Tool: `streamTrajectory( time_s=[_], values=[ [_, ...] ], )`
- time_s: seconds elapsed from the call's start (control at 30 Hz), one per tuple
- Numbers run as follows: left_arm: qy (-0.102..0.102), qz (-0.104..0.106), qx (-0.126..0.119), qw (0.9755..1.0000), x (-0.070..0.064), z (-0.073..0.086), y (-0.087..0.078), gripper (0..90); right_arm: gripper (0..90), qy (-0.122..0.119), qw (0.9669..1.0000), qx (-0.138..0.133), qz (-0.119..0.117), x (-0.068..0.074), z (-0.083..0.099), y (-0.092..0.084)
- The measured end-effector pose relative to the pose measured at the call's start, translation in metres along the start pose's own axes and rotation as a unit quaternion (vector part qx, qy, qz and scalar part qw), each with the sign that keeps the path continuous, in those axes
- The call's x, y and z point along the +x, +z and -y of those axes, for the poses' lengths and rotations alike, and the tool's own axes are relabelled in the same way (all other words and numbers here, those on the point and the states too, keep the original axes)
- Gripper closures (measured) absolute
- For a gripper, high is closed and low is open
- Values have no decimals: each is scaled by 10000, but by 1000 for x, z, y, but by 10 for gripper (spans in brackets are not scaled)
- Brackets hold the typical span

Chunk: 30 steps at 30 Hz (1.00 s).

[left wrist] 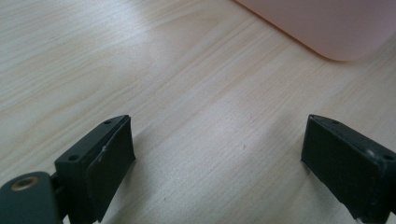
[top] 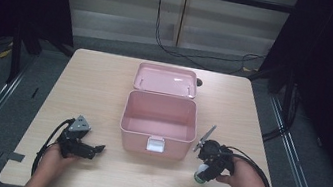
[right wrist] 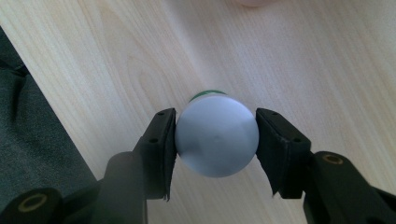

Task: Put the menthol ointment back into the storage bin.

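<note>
Right gripper (right wrist: 215, 135) jaws pinching a white-capped bottle (right wrist: 216, 136) with a green band, label too small to read, left gripper (left wrist: 217, 158) jaws spread over bare table (left wrist: 187, 84), open pink box (top: 160, 115) between.

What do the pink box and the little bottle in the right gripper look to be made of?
Pink box: most likely moulded plastic, with smooth, even colour, rounded corners and a soft sheen on the open lid. Bottle, clamped between the right gripper's jaws: its white cap looks like matte plastic, plain and uniform, with green showing beneath; the body's material is too hidden to tell.
</note>
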State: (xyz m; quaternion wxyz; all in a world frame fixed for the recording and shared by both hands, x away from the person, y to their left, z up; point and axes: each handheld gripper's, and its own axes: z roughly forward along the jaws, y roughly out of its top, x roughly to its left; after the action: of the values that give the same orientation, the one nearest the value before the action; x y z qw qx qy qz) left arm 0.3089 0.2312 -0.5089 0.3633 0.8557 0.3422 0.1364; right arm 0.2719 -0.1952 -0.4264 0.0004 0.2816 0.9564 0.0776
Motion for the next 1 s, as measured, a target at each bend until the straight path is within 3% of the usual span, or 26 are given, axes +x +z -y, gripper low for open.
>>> streamTrajectory(
  time_s=[0.23,0.53,1.0],
  values=[
    [-1,0,-1,10000,0,0,0,90,503,15,9999,-32,-102,0,0,-2],
    [-10,3,2,10000,0,0,0,90,503,59,9999,-19,-107,-1,0,-18],
    [-4,-7,0,10000,0,0,0,89,503,62,10000,60,-30,-6,-4,-54]
  ],
)
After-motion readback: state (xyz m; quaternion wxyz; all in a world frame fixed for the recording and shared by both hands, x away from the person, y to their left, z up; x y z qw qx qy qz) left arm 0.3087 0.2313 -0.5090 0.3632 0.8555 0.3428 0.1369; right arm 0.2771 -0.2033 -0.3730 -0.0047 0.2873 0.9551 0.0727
